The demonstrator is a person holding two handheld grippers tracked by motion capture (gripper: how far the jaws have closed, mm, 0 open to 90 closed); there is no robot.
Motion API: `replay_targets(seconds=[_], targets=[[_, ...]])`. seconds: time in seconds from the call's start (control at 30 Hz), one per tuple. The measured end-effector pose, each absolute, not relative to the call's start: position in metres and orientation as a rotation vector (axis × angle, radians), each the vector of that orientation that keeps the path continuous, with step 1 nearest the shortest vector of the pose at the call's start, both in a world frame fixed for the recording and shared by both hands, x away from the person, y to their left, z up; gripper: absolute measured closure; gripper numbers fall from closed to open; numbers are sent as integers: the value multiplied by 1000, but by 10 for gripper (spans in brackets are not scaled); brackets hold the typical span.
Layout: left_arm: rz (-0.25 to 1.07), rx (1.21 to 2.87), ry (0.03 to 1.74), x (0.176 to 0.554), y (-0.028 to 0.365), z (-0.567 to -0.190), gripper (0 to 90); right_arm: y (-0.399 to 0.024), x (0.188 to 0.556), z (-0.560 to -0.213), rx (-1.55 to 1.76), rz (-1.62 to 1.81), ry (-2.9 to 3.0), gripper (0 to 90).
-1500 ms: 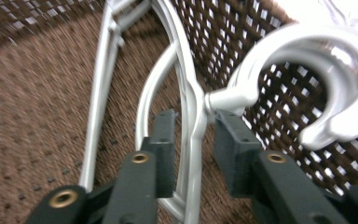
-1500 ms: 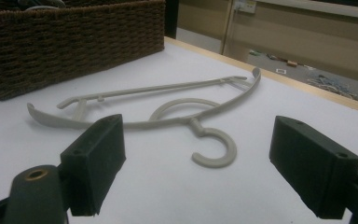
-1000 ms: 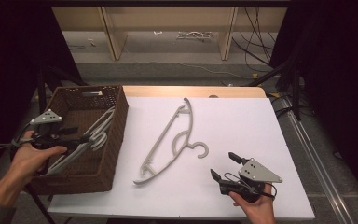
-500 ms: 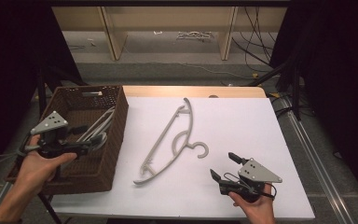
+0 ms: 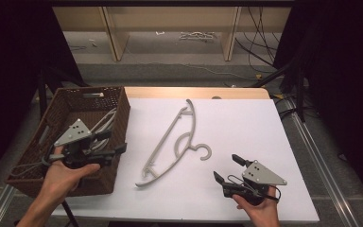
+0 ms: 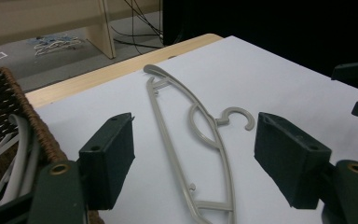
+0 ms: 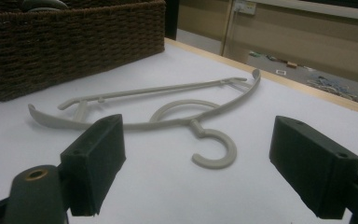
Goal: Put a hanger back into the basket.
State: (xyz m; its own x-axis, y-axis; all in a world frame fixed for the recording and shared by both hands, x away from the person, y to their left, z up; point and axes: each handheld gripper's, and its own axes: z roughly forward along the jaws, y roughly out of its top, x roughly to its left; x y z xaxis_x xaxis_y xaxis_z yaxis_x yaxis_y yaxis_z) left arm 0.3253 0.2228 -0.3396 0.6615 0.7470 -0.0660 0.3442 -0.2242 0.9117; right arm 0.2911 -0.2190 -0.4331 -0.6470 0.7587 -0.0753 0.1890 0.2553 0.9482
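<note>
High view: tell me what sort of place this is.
Probably a lab or workshop set up for recording, not a home: a white-topped table with a wicker basket, loose cables on the bare floor behind, plain wooden shelving, and dark surroundings.

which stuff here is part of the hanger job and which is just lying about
In the job:
- grey hanger lying flat on the white table
- wicker basket holding more hangers
- left gripper, open, over the basket
- right gripper, open, near the hook

Lying about:
- wooden shelf frame on the floor behind
- cables
</note>
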Motion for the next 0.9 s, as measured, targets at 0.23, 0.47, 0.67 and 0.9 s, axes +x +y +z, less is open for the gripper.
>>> replay_targets(seconds=[0.23,0.47,0.67,0.9], targets=[[472,1818,840,326,209,-347,273,-218,292,-433,849,1410,1996,192],[446,1828,826,324,203,-351,263,-218,291,-432,852,1404,1998,192],[449,1863,798,320,191,-355,259,-218,289,-431,855,1415,2012,192],[434,1900,776,321,178,-363,255,-219,289,-430,856,1413,2002,191]])
